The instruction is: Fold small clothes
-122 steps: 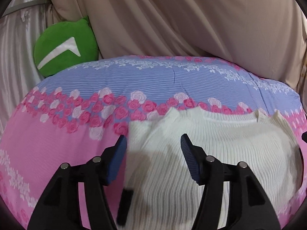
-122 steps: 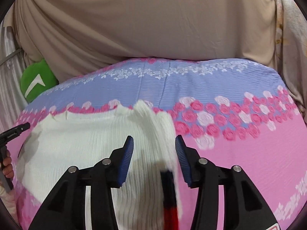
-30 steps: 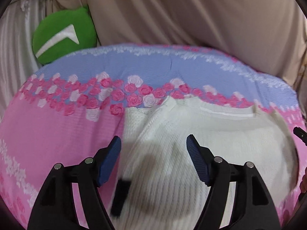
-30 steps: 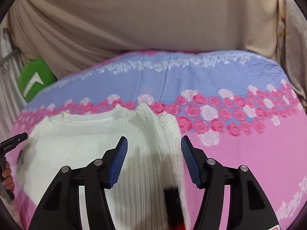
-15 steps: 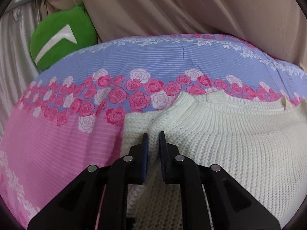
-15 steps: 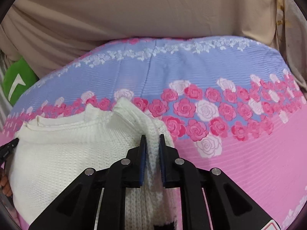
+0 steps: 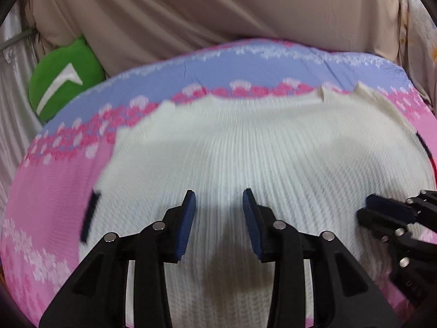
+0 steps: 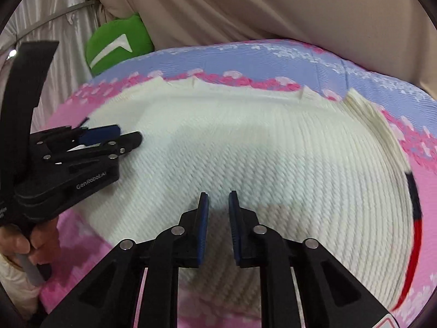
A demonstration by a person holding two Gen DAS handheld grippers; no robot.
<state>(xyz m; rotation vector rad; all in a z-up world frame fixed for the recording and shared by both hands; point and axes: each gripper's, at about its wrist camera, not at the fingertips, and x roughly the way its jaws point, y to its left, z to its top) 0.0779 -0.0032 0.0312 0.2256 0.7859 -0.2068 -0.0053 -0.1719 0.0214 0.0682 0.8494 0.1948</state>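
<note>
That white knit sweater [image 7: 273, 158] is soft and floppy, so pinch its far corners; your left gripper [image 7: 218, 205] jaws have just been opening with nothing pinched, while the right gripper [image 8: 218, 205] jaws are nearly together, empty.

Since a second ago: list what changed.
Both hand-held grippers pinched the white knit sweater at its shoulders, then let go and drew back over its middle. The left hand-held gripper has just been opening its jaws; the right hand-held gripper has just been closing to a narrow gap. Nothing sits between either pair. Green cushion and floral bedsheet unchanged.
</note>
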